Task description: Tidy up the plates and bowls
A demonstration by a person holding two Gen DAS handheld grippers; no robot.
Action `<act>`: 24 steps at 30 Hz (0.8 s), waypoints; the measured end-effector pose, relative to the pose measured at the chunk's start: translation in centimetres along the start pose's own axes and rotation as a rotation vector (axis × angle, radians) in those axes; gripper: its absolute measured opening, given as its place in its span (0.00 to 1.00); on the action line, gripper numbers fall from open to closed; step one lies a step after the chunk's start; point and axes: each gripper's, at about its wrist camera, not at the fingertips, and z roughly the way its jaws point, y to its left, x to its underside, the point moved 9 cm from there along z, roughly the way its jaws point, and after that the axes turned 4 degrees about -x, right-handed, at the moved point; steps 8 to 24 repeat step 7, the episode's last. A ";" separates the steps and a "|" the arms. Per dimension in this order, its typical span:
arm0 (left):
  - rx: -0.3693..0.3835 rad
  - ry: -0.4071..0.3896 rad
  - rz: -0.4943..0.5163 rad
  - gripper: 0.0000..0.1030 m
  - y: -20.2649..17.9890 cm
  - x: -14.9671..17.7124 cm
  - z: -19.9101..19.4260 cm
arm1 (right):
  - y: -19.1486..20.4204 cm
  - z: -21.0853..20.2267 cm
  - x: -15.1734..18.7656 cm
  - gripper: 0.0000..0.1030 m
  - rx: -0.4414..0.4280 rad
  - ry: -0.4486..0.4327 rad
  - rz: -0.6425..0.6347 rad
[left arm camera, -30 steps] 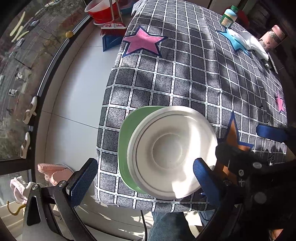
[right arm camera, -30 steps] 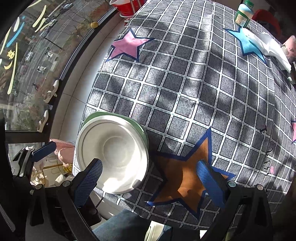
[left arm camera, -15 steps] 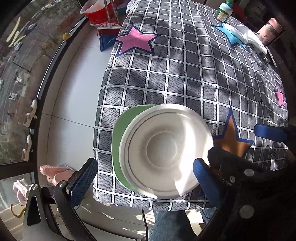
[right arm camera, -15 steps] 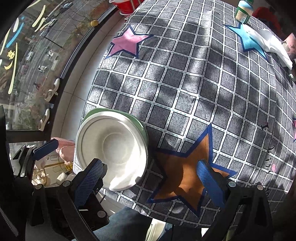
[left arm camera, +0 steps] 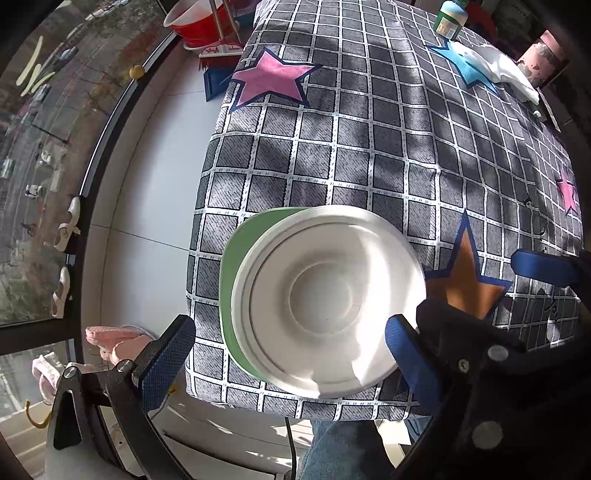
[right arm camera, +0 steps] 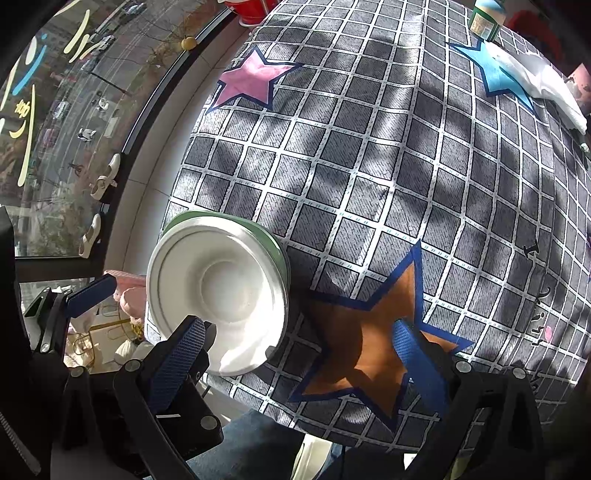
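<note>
A white bowl (left arm camera: 325,299) sits stacked on a green plate (left arm camera: 236,258) at the near left corner of the checked tablecloth (left arm camera: 369,147). The stack also shows in the right wrist view, the white bowl (right arm camera: 221,288) over the green plate (right arm camera: 275,242). My left gripper (left arm camera: 288,350) is open and empty, its fingers either side of the stack and above it. My right gripper (right arm camera: 299,354) is open and empty, hovering over the orange star (right arm camera: 369,350) just right of the stack.
A green-capped bottle (left arm camera: 450,18), a white cloth (left arm camera: 498,70) and a pink cup (left arm camera: 543,55) stand at the far right of the table. A red basin (left arm camera: 199,18) is on the floor beyond the table. The table edge drops off just left of the stack.
Both grippers have drawn back and up a little from the stack, so more of the table shows. The bowl and plate have not moved.
</note>
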 end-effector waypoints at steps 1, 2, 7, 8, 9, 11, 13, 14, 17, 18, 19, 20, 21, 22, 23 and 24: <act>0.000 0.002 -0.005 1.00 0.0 0.0 0.0 | 0.0 0.0 0.0 0.99 -0.001 0.001 -0.001; -0.007 0.004 -0.011 1.00 0.1 0.0 0.1 | 0.0 0.0 0.0 0.99 -0.003 0.001 -0.003; -0.041 -0.067 -0.033 1.00 0.8 -0.6 -0.6 | 0.1 0.1 -0.5 0.99 -0.038 -0.006 -0.009; -0.041 -0.067 -0.033 1.00 0.8 -0.6 -0.6 | 0.1 0.1 -0.5 0.99 -0.038 -0.006 -0.009; -0.041 -0.067 -0.033 1.00 0.8 -0.6 -0.6 | 0.1 0.1 -0.5 0.99 -0.038 -0.006 -0.009; -0.041 -0.067 -0.033 1.00 0.8 -0.6 -0.6 | 0.1 0.1 -0.5 0.99 -0.038 -0.006 -0.009; -0.041 -0.067 -0.033 1.00 0.8 -0.6 -0.6 | 0.1 0.1 -0.5 0.99 -0.038 -0.006 -0.009; -0.041 -0.067 -0.033 1.00 0.8 -0.6 -0.6 | 0.1 0.1 -0.5 0.99 -0.038 -0.006 -0.009; -0.041 -0.067 -0.033 1.00 0.8 -0.6 -0.6 | 0.1 0.1 -0.5 0.99 -0.038 -0.006 -0.009; -0.041 -0.067 -0.033 1.00 0.8 -0.6 -0.6 | 0.1 0.1 -0.5 0.99 -0.038 -0.006 -0.009; -0.041 -0.067 -0.033 1.00 0.8 -0.6 -0.6 | 0.1 0.1 -0.5 0.99 -0.038 -0.006 -0.009; -0.041 -0.067 -0.033 1.00 0.8 -0.6 -0.6 | 0.1 0.1 -0.5 0.99 -0.038 -0.006 -0.009; -0.041 -0.067 -0.033 1.00 0.8 -0.6 -0.6 | 0.1 0.1 -0.5 0.99 -0.038 -0.006 -0.009; -0.041 -0.067 -0.033 1.00 0.8 -0.6 -0.6 | 0.1 0.1 -0.5 0.99 -0.038 -0.006 -0.009; -0.041 -0.067 -0.033 1.00 0.8 -0.6 -0.6 | 0.1 0.1 -0.5 0.99 -0.038 -0.006 -0.009; -0.041 -0.067 -0.033 1.00 0.8 -0.6 -0.6 | 0.1 0.1 -0.5 0.99 -0.038 -0.006 -0.009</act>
